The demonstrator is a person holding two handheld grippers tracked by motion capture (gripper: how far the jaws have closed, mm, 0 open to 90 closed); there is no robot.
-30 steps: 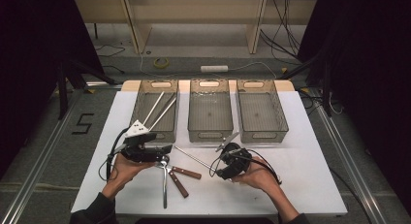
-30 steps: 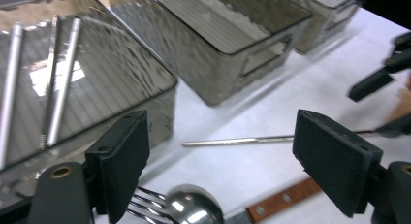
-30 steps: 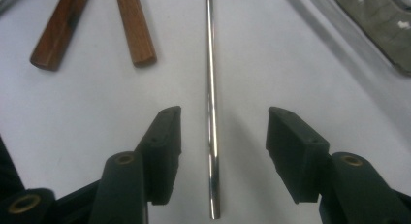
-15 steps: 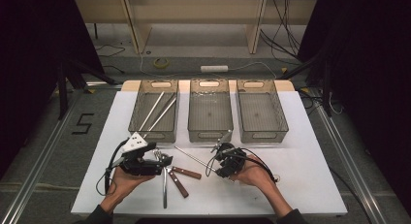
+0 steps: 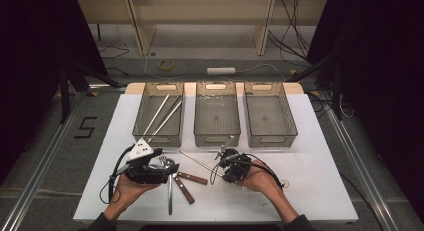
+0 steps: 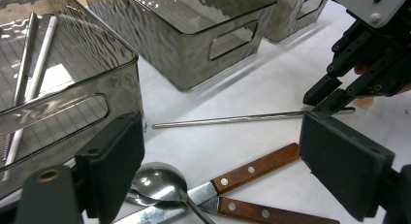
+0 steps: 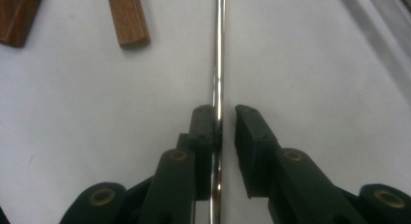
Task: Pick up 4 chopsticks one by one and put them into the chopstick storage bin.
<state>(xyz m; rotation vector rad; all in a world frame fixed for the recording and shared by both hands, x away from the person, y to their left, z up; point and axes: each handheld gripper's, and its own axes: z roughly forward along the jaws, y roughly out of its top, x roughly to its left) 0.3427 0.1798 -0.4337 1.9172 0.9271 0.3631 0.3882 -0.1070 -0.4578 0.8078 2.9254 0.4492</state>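
A white worktop [image 5: 320, 191] stands on a grey floor [image 5: 45, 156]; cables [image 5: 165, 65] trail past a wooden frame [image 5: 137, 21], with dark surroundings.

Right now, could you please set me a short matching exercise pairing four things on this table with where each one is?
Things:
1. metal rod
2. two straws
3. spoon
4. middle bin

Places:
A. lying in the left bin
B. between the right claw jaws
C. standing with nothing inside
D. by the left claw, beside the knives

Pairs: 1-B, 2-A, 3-D, 4-C
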